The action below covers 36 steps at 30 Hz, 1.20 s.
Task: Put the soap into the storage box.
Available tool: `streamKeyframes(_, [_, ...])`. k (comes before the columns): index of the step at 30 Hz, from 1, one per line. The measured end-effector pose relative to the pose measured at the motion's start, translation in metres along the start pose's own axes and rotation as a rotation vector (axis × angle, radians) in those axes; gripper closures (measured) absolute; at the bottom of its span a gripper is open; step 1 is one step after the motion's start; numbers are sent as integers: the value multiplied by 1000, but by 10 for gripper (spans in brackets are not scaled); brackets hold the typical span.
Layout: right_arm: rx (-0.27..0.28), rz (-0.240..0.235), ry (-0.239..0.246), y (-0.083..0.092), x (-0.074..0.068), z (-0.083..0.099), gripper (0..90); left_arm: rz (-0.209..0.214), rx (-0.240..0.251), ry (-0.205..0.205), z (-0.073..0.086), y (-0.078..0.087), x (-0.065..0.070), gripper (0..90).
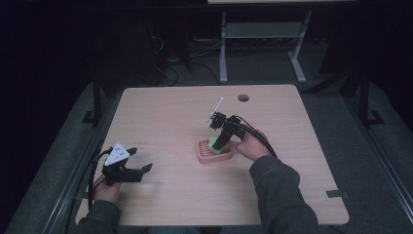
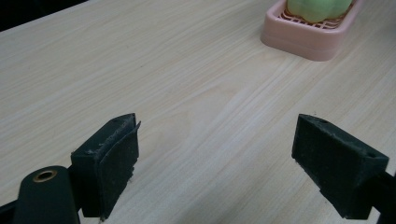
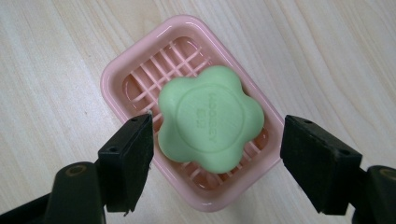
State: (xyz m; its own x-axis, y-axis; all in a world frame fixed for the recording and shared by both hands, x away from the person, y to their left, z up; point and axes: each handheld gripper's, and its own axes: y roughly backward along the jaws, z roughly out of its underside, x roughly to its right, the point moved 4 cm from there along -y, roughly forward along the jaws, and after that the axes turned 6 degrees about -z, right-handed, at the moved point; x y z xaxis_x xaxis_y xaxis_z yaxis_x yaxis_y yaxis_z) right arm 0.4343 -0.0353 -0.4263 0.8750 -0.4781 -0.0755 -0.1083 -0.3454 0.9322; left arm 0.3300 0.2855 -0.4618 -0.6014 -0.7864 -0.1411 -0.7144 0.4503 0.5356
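A green flower-shaped soap lies in a pink slatted soap dish on the wooden table, right of centre. My right gripper hangs open just above the dish, one jaw on each side of the soap, with a small gap at both sides. From the high view, the right gripper points down at the soap and dish. My left gripper rests open near the table's front left with nothing between its jaws. The left gripper view has its gripper over bare wood, with the dish and soap farther off.
A round cable hole sits near the table's far edge. Beyond the table stands a grey metal frame on a dark floor. Bare wood lies between the two grippers.
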Motion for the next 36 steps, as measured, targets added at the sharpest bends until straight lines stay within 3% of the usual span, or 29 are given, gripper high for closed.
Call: streamKeyframes(36, [18, -5, -65, 15, 12, 34, 265, 2, -6, 0, 0, 0, 1, 144])
